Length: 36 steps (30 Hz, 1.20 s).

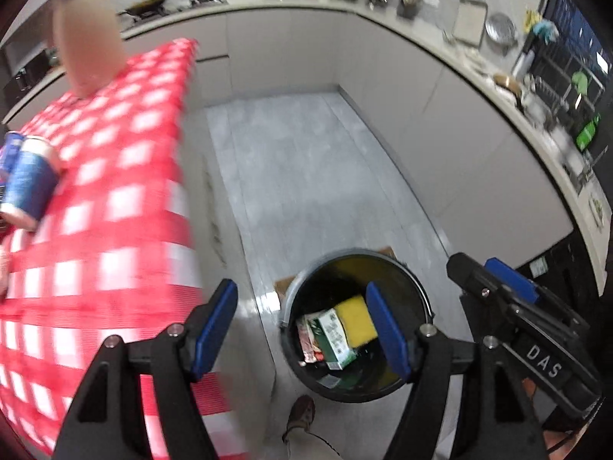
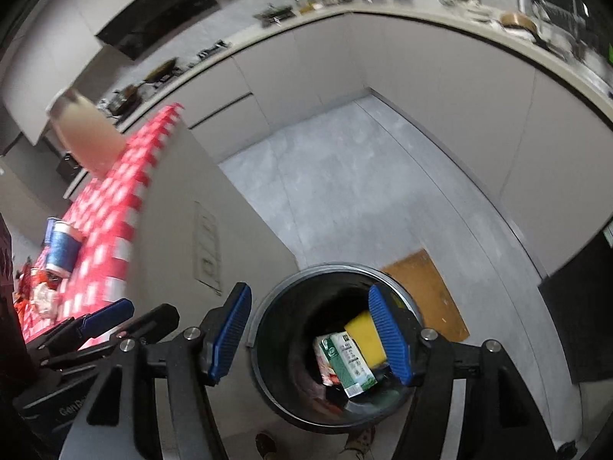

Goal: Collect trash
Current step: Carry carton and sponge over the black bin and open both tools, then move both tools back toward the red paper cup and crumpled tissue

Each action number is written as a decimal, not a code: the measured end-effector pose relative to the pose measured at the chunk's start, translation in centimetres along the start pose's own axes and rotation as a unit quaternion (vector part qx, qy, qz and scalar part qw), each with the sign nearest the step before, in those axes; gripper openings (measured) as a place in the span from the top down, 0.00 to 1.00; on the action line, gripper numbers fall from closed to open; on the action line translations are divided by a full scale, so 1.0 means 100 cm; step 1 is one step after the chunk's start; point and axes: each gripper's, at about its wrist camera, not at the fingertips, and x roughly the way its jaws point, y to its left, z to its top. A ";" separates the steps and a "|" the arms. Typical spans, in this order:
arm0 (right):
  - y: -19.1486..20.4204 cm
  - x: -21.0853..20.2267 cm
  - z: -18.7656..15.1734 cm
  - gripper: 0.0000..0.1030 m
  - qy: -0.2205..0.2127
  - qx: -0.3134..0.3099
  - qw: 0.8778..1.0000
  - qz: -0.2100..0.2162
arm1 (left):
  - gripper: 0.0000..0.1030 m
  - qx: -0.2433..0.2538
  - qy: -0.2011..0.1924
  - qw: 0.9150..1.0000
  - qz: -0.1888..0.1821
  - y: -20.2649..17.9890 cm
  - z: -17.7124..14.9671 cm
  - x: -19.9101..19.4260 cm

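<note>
Nearest the lens, the left hand-held gripper (image 1: pixel 302 331) hangs released, its blue pads apart with nothing between them; one pad lies over the edge of the red-and-white checked cloth (image 1: pixel 115 207), the other over the round black trash bin (image 1: pixel 306 287). The right hand-held gripper (image 2: pixel 310 335) is likewise spread wide and empty, pointing down into that bin (image 2: pixel 268 306), and shows in the left view just beside the bin's right side.

Inside the bin lie a yellow rectangular sponge (image 1: pixel 358 320), blurred, a green-and-white drink carton (image 1: pixel 335 339) beneath it and a red-printed wrapper (image 1: pixel 308 339) at its left. The bin stands on the grey tiled floor (image 1: pixel 306 176), with a brown flat cardboard piece (image 2: pixel 425 291) partly under its far side. A shoe (image 1: pixel 300 416) shows on the floor below the bin.

Farther left, on the cloth-covered worktop, a blue paper cup (image 1: pixel 32 184) lies tipped, with crumpled red-and-white litter (image 2: pixel 38 291) near it. Beyond runs a curved pale kitchen counter (image 1: pixel 383 15) cluttered with utensils.
</note>
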 end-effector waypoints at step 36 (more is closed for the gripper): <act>0.407 0.043 -0.053 0.33 -0.007 -0.136 0.985 0.110 | 0.31 -0.145 -0.067 0.981 0.106 0.384 -0.032 -0.092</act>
